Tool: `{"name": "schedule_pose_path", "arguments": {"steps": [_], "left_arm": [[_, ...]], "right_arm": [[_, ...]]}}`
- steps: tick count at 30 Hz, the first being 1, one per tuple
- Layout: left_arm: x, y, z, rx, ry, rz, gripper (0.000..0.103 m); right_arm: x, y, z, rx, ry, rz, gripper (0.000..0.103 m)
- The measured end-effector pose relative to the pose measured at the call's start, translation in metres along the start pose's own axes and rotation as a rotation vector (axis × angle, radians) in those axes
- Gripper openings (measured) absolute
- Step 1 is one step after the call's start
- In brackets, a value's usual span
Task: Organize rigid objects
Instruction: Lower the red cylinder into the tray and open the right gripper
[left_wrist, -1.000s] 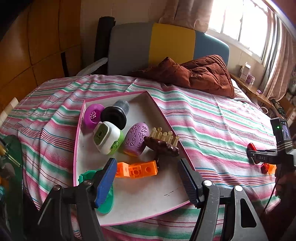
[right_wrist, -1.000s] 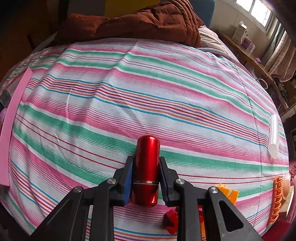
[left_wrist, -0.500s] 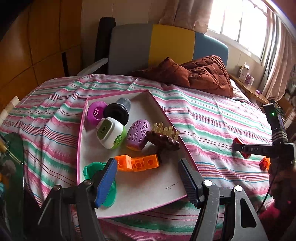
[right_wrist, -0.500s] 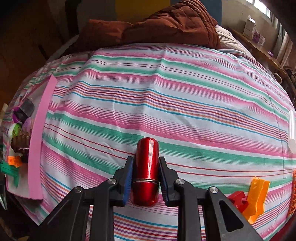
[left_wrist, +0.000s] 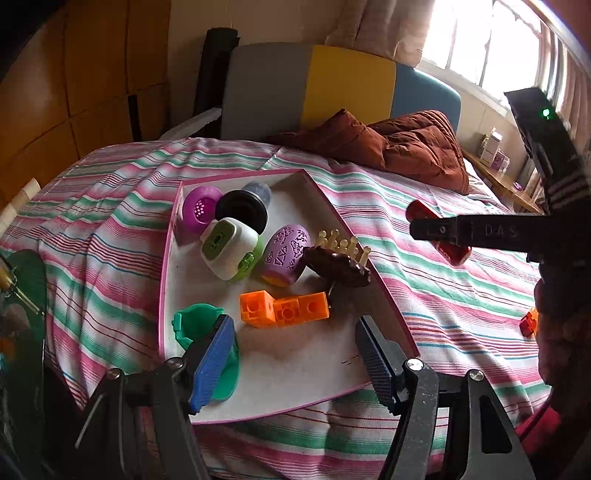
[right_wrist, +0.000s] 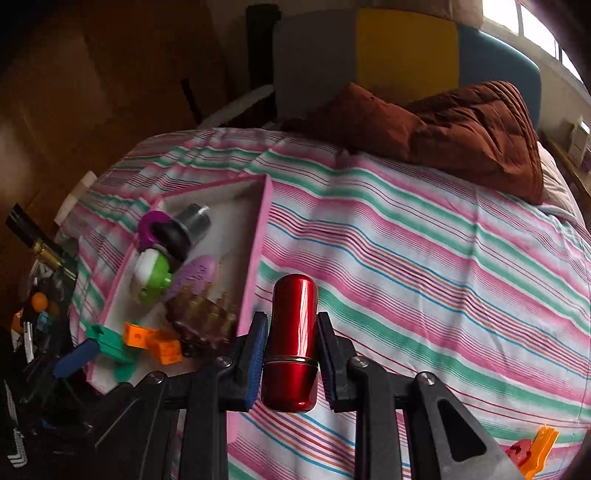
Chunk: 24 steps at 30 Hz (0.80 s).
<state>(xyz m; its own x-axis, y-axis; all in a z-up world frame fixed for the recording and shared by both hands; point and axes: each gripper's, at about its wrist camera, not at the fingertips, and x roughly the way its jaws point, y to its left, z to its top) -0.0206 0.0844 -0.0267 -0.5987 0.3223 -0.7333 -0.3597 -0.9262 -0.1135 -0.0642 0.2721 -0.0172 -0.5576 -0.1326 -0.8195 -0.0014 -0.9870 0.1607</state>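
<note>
The right gripper (right_wrist: 291, 354) is clamped on a red metallic cylinder (right_wrist: 291, 332), which is held upright between the blue-padded fingers in the lower centre of the right wrist view, above the striped bedspread (right_wrist: 424, 266) and just right of the pink rim of the tray (right_wrist: 255, 258). In the left wrist view the same cylinder (left_wrist: 452, 253) is seen at the right of the frame, partly hidden behind the black body of the right gripper.

The left gripper (left_wrist: 293, 358) is held with its jaws apart and nothing between them, at the bottom of the frame over the near end of the tray (left_wrist: 295, 373).

Inside the tray are seen a row of orange cubes (left_wrist: 284, 308), a green plastic piece (left_wrist: 195, 325) partly behind the left finger, a brown comb-like piece with pale pegs (left_wrist: 338, 264), a purple patterned oval (left_wrist: 284, 254), a white-and-green object (left_wrist: 231, 253), a black round cap (left_wrist: 242, 212) and a purple perforated cap (left_wrist: 201, 212).

A small red-and-orange block (left_wrist: 529, 322) lies on the bedspread at the right edge. A brown quilted jacket (left_wrist: 406, 146) is heaped at the upper centre.
</note>
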Motion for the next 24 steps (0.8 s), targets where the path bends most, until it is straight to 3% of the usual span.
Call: {"name": "schedule_pose_path", "arguments": {"steps": [5, 11, 16, 18, 24], "left_arm": [[-0.001, 0.001, -0.002, 0.003, -0.005, 0.004, 0.069], [0.001, 0.006, -0.003, -0.007, -0.005, 0.016, 0.068], [0.007, 0.014, -0.004, -0.025, 0.017, 0.028, 0.068], [0.009, 0.016, -0.004, -0.031, 0.02, 0.032, 0.068], [0.012, 0.015, -0.004, -0.027, 0.025, 0.022, 0.068]], "right_arm": [[0.009, 0.042, 0.023, -0.088, -0.004, 0.081, 0.025], [0.047, 0.071, 0.043, -0.115, 0.057, 0.141, 0.025], [0.087, 0.081, 0.049, -0.088, 0.177, 0.258, 0.026], [0.094, 0.081, 0.048, -0.07, 0.195, 0.267, 0.027], [0.086, 0.075, 0.043, -0.025, 0.153, 0.296, 0.031]]}}
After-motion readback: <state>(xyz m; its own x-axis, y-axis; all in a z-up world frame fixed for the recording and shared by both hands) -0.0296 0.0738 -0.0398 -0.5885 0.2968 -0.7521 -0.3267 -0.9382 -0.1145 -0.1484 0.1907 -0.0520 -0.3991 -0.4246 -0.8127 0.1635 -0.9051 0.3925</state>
